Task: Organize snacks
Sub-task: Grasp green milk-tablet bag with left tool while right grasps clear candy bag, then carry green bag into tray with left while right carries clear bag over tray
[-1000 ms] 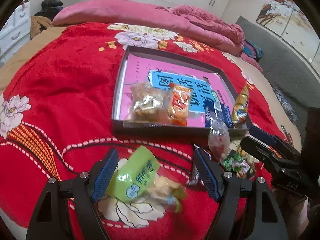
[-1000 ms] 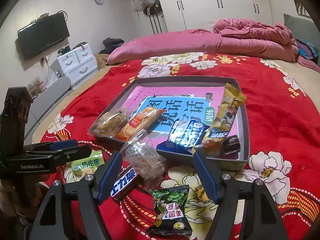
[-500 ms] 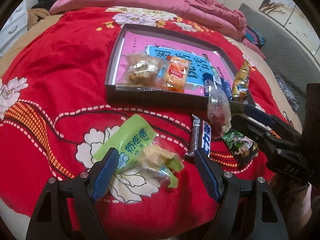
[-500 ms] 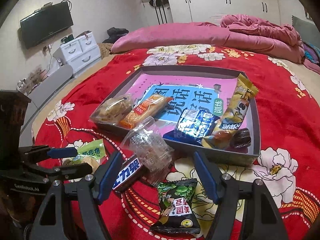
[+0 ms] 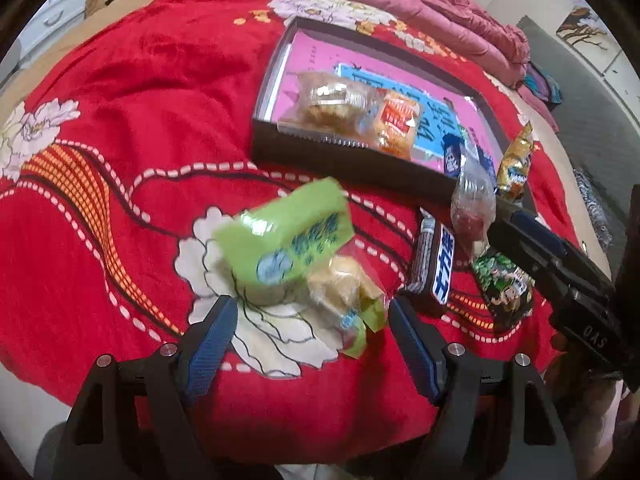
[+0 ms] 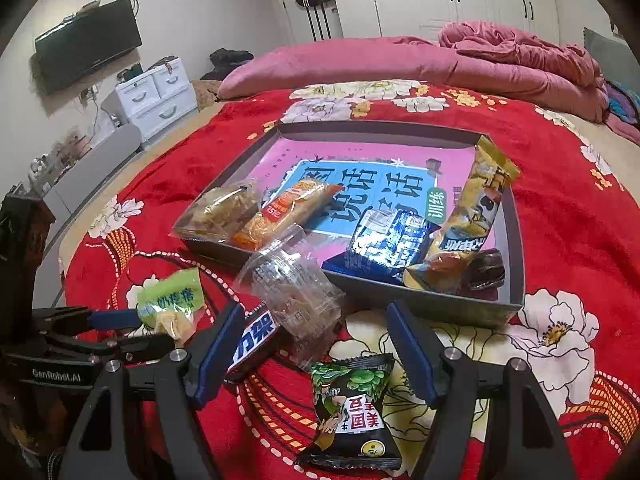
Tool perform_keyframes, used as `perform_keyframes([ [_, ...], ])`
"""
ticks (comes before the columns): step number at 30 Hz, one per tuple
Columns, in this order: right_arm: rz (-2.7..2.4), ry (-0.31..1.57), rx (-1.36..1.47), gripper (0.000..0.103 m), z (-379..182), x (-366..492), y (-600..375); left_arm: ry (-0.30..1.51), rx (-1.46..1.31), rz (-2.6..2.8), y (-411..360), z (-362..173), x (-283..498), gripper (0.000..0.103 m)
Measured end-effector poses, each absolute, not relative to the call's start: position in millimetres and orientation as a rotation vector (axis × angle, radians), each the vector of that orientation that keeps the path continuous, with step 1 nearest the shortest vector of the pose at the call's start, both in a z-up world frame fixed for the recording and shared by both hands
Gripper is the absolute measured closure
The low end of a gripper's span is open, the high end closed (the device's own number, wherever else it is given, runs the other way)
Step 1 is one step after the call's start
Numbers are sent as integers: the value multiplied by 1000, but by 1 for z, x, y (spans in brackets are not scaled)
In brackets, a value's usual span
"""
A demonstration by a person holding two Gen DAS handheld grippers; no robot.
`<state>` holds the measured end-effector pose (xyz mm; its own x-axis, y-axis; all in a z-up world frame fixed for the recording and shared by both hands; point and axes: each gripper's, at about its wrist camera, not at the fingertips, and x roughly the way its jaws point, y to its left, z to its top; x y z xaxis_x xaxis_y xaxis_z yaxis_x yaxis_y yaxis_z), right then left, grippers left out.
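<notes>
Setting: a bed (image 6: 580, 216) under a red flowered blanket, with a grey tray (image 6: 516, 240) lying on it.
Left gripper (image 5: 310, 332): jaws apart, nothing pinched; it points down at the green pack (image 5: 288, 244), whose near end lies between the blue pads without touching them.
Right gripper (image 6: 314, 344): jaws apart, holding nothing; it hangs over the loose snacks in front of the tray.
Green pack: on the blanket, well apart from the tray's near wall, tilted, with a clear end showing pale pieces.
Chocolate bar (image 6: 254, 340): dark wrapper with white letters, on the blanket just beside the right gripper's left pad; touching or not, I cannot tell.
Clear pack (image 6: 292, 284): leaning against the tray's near wall, between the chocolate bar and the tray.
Pea pack (image 6: 352, 404): black and green, flat on the blanket between the right gripper's pads.
In the tray: a clear bun pack (image 6: 220, 212) and an orange pack (image 6: 288, 212) at the left, a blue pack (image 6: 388, 244) in the middle, a yellow pack (image 6: 476, 208) propped on the right wall, and a dark sweet (image 6: 486, 268) in the near right corner.
Tray floor: a pink and blue printed sheet (image 6: 360, 180).
</notes>
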<state>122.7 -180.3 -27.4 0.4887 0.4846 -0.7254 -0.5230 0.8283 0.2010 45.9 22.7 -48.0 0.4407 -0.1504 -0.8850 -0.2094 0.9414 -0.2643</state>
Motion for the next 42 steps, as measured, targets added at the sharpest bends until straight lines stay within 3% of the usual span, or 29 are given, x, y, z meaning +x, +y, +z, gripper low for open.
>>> perform_keyframes([
  [17, 625, 880, -111, 30, -40, 131, -154, 1105, -356, 28, 19, -54, 61, 24],
  [25, 617, 891, -138, 36, -46, 132, -147, 1104, -325, 29, 14, -56, 65, 37],
  [31, 622, 889, -123, 57, -47, 133, -145, 1107, -287, 20, 8, -56, 68, 52],
  [37, 651, 878, -78, 57, -42, 130, -152, 1104, -315, -2, 15, -54, 66, 65],
  [42, 664, 844, -31, 58, -31, 125, -163, 1092, -362, -32, 20, -51, 63, 65],
])
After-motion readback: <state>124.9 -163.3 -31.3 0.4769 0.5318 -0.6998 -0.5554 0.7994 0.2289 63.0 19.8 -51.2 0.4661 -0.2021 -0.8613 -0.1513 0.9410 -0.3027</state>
